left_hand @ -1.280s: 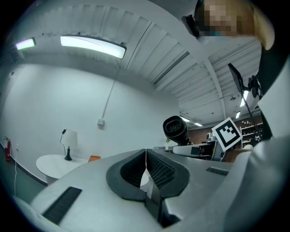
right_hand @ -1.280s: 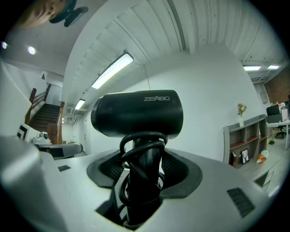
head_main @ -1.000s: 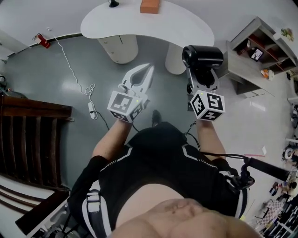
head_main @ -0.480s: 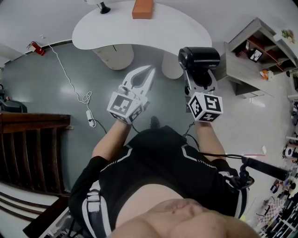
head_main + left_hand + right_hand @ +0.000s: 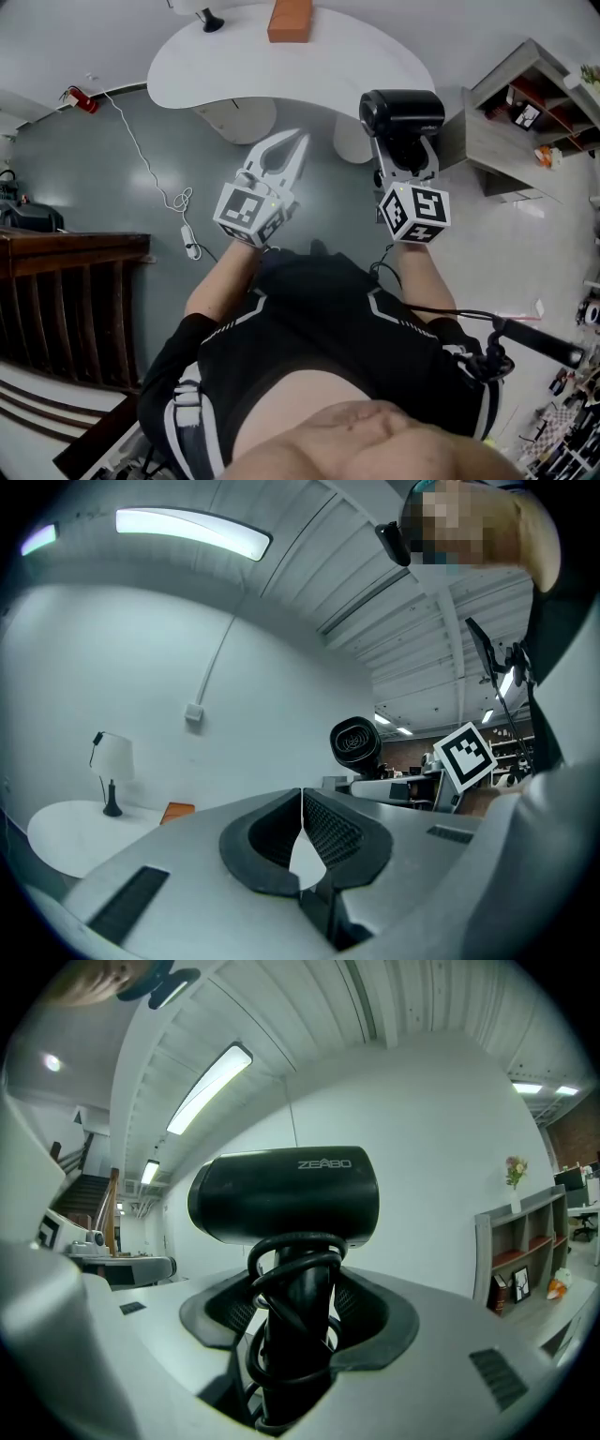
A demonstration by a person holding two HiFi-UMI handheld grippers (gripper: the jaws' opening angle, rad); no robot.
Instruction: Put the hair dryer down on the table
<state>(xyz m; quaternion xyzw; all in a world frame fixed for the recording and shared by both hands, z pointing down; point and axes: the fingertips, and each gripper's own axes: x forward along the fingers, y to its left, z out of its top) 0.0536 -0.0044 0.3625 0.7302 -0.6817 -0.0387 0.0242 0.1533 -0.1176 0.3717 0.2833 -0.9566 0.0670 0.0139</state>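
— Progress on the task?
— Incomplete. Carries the hair dryer [image 5: 403, 111] in the air, short of the white table [image 5: 319, 58] ahead. Remains to reach the top, set down and release.
— Right gripper [image 5: 405, 148]?
— Clamps the handle [image 5: 292, 1294] over the wound cord [image 5: 292, 1248]. Stands fairly wide to take that bulk. Holds the dryer body upright above.
— Left gripper [image 5: 302, 799]?
— Sits closed tip to tip, with nothing between. Hovers beside the right.
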